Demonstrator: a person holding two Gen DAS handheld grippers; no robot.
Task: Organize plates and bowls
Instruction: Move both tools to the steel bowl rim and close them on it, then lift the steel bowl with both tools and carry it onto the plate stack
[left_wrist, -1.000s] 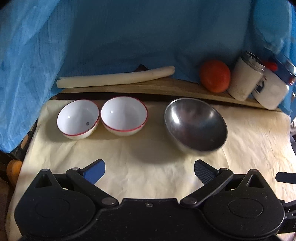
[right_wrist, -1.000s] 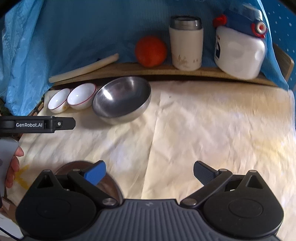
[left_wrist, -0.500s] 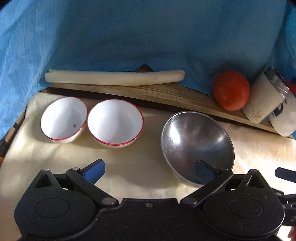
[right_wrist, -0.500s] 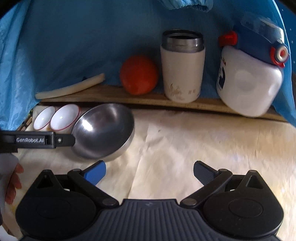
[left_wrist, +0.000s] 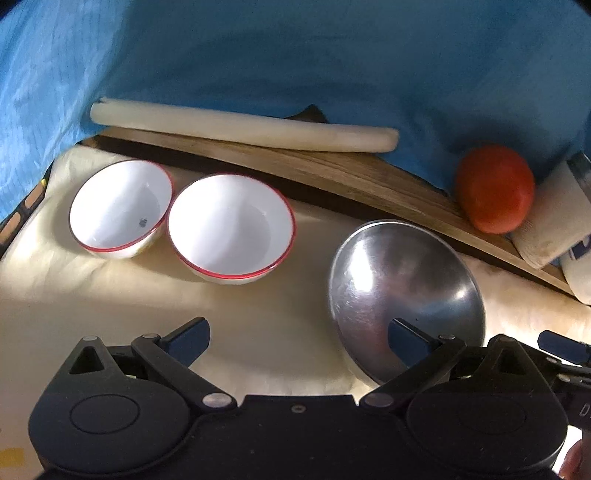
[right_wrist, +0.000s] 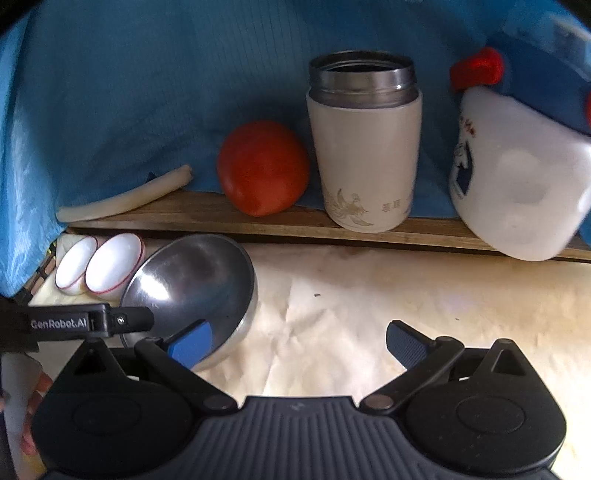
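Note:
Two white bowls with red rims sit side by side on the cream cloth: the left one (left_wrist: 120, 210) and the right one (left_wrist: 231, 226), also seen small as bowls (right_wrist: 99, 269) in the right wrist view. A steel bowl (left_wrist: 404, 301) (right_wrist: 192, 288) stands to their right. My left gripper (left_wrist: 299, 336) is open, its right finger (left_wrist: 408, 341) over the steel bowl's near rim, its left finger over bare cloth. My right gripper (right_wrist: 299, 341) is open too, its left finger (right_wrist: 192, 343) in front of the steel bowl's near edge.
A wooden board (right_wrist: 295, 223) runs along the back with a white roll (left_wrist: 243, 129), a tomato (right_wrist: 262, 168), an open cream flask (right_wrist: 364, 147) and a white jug (right_wrist: 517, 177) on it. Blue sheeting (left_wrist: 295, 66) closes off the back and left. Part of a hand (right_wrist: 31, 406) shows at lower left.
Both grippers have moved forward toward the back board. The steel bowl now lies under the left gripper's right finger and beside the right gripper's left finger. Both stay open.

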